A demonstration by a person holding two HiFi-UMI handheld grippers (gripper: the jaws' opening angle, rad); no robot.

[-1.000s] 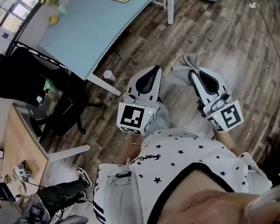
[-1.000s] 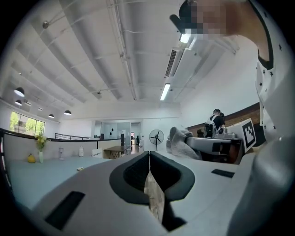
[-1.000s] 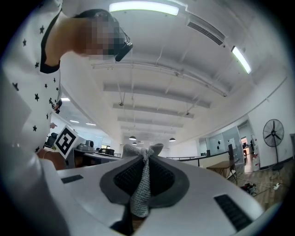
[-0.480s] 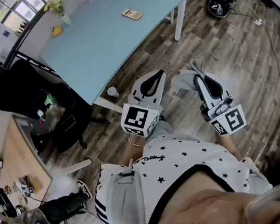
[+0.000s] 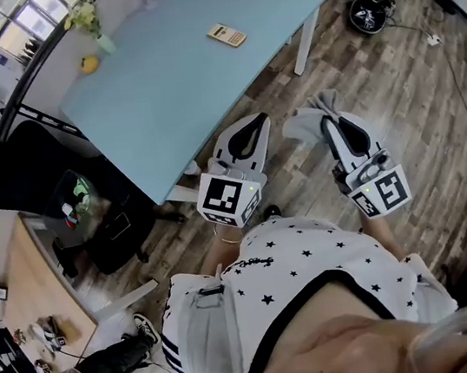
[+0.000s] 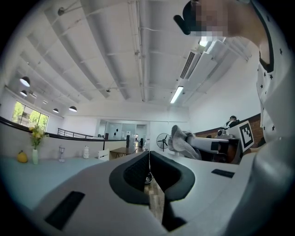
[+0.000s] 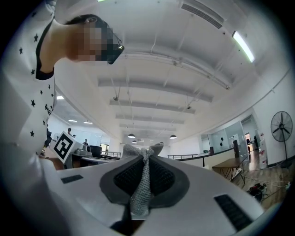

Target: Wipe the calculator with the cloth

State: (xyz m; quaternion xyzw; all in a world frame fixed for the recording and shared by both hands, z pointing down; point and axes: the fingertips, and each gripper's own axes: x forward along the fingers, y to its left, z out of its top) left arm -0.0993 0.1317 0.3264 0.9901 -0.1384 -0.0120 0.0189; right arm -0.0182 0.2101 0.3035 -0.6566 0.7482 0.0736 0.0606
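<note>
Looking steeply down from my head, I see my white star-print shirt at the bottom and both hand-held grippers raised in front of me above a wood-plank floor.

My left gripper points toward the near edge of a light blue table. In the left gripper view, the left gripper has its dark pads pressed together. Only a thin seam shows between them, and nothing is held.

My right gripper sits just beside the left one, also over the floor. Its jaws are closed on a grey cloth. In the right gripper view, the right gripper pinches a strip of the knit cloth between its pads, and a bunch of fabric sticks out past the jaw tips. The left gripper view also shows the cloth as a grey bundle off to its right.

The calculator is small and tan. It lies flat on the blue table toward the far right end, well apart from both grippers, with nothing touching it.

At the table's far left corner stand a vase of flowers and a yellow fruit. A black office chair sits left of the table. In the right gripper view, a standing fan shows at the right edge of the room.
</note>
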